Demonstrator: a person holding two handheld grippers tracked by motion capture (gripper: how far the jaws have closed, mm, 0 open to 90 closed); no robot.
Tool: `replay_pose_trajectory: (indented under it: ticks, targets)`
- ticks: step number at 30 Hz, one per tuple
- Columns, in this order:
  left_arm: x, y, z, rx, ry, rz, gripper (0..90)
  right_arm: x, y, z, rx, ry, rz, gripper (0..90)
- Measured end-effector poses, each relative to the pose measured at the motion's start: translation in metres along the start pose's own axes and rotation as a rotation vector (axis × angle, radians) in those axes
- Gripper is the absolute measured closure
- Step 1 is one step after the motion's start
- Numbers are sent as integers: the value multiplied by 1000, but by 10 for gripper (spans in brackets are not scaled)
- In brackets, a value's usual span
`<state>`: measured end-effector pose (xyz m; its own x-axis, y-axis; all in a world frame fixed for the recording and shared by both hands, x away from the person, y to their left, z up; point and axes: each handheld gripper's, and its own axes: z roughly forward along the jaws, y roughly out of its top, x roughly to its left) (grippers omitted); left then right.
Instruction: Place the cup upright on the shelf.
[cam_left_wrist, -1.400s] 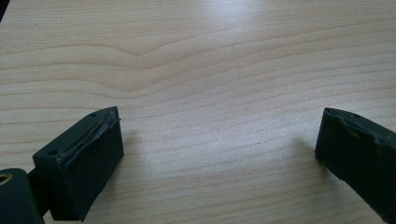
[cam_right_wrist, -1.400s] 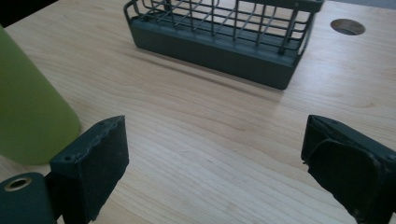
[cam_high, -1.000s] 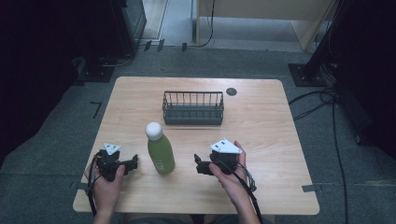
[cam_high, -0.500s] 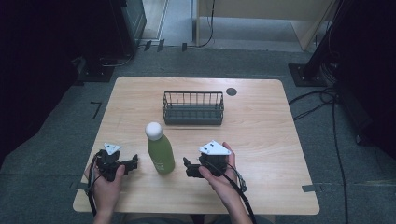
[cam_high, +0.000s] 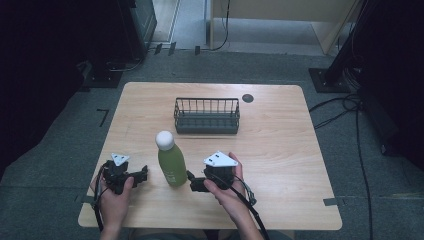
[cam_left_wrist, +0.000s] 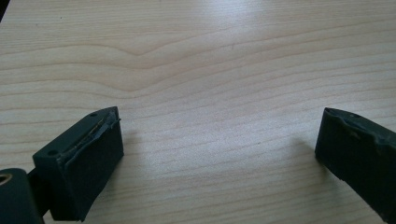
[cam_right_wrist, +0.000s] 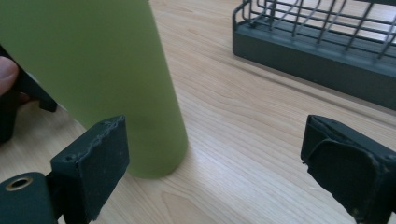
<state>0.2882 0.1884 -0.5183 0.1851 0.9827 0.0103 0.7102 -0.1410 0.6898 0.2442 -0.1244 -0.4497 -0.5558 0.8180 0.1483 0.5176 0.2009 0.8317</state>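
Note:
A green bottle (cam_high: 171, 167) with a white cap (cam_high: 164, 140) stands upright on the wooden table (cam_high: 280, 150), near its front edge. My right gripper (cam_high: 192, 181) lies level just to the right of the bottle's base, pointing at it. In the right gripper view the bottle (cam_right_wrist: 102, 60) rises just ahead of the left jaw. The right gripper (cam_right_wrist: 215, 158) is open; its jaws have just been closing a little, and the pads press on nothing. My left gripper (cam_high: 142, 174) rests to the left of the bottle, open (cam_left_wrist: 219, 154) over bare wood.
A dark wire basket (cam_high: 206, 122) stands behind the bottle at mid-table, also seen ahead and to the right as the basket (cam_right_wrist: 317, 51) in the right gripper view. A small dark round disc (cam_high: 248, 98) sits at the far edge. Cables trail on the floor at right.
My right gripper has slid left across the table, closing up on the bottle's base. The left gripper and the bottle have stayed put.

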Motion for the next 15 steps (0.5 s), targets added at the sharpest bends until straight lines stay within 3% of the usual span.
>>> replay_pose_trajectory:
  ticks: [10,15]
  targets:
    - [0,0,0,-1,0,0,16,13,5,8,-8,50,-12,105]
    - [0,0,0,-1,0,-1,16,19,5,10,-8,102,-14,95]
